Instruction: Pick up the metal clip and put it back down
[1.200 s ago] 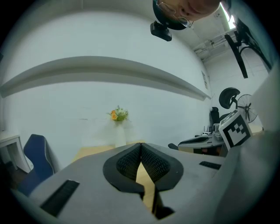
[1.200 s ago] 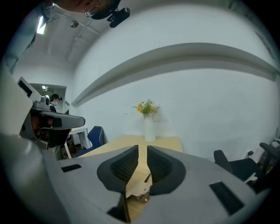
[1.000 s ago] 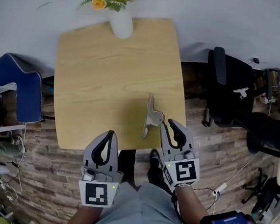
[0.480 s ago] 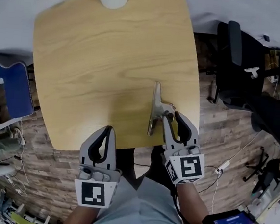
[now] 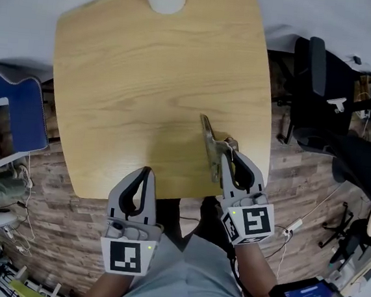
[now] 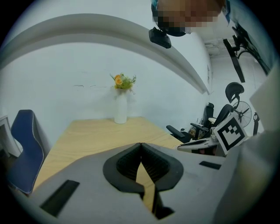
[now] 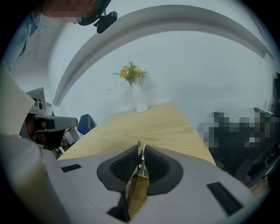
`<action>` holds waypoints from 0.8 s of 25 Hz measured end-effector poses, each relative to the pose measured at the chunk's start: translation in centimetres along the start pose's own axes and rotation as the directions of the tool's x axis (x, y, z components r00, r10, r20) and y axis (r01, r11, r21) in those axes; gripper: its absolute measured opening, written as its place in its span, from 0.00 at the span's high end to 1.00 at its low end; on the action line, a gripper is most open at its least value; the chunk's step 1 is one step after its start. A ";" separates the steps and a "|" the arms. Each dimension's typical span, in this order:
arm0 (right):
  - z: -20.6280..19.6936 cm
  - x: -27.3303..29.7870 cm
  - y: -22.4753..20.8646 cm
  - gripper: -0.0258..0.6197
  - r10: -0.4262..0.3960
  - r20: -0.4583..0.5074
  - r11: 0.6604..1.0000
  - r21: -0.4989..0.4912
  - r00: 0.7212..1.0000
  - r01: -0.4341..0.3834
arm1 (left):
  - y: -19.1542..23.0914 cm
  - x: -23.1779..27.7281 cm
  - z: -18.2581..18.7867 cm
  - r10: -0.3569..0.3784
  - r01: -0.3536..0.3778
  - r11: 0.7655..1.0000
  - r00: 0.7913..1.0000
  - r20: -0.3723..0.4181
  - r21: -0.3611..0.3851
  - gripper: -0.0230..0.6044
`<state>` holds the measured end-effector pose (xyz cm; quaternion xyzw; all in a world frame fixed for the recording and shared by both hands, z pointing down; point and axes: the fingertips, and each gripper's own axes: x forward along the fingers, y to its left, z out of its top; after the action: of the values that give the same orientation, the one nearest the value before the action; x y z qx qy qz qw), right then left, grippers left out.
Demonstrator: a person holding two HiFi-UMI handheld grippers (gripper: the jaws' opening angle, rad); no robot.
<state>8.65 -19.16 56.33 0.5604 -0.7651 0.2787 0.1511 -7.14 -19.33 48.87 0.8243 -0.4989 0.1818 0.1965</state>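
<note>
Jaws of the right gripper are closed on the metal clip at the wooden table's near right corner. The left gripper, closed and empty, is at the table's near edge.

An office: black swivel chairs, a wooden table, cables on the plank floor.

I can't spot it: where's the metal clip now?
In the head view, the metal clip is pinched in the right claw, at the wooden table's near right corner.
</note>
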 end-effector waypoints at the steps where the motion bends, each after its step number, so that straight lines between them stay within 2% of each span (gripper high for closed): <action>1: 0.4 -0.1 0.3 0.86 0.010 0.005 1.000 0.002 1.000 -0.010 | 0.1 -0.3 0.4 0.005 -0.005 1.000 1.000 0.010 -0.001 0.93; 6: 2.8 -0.9 2.7 0.88 0.044 0.019 0.999 -0.023 0.999 -0.044 | 0.7 -2.9 2.8 0.032 -0.031 0.999 0.998 0.058 -0.007 0.93; 10: 6.6 -1.2 5.2 0.89 0.072 0.070 0.995 -0.069 0.995 -0.067 | 2.1 -5.0 5.4 0.060 -0.060 0.998 0.990 0.124 -0.007 0.93; 17: 13.4 -3.7 10.4 0.89 0.159 0.172 0.978 -0.164 0.972 -0.131 | 3.8 -10.0 10.0 0.143 -0.144 0.989 0.960 0.240 -0.010 0.93; 20: 15.7 -4.3 13.2 0.89 0.209 0.202 0.964 -0.206 0.957 -0.168 | 5.0 -12.3 11.7 0.185 -0.187 0.982 0.940 0.287 -0.019 0.93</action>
<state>-1.11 -22.38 38.05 0.4956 -0.8500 0.1547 0.0892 -15.76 -18.07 33.45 0.7919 -0.5970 0.0801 0.1002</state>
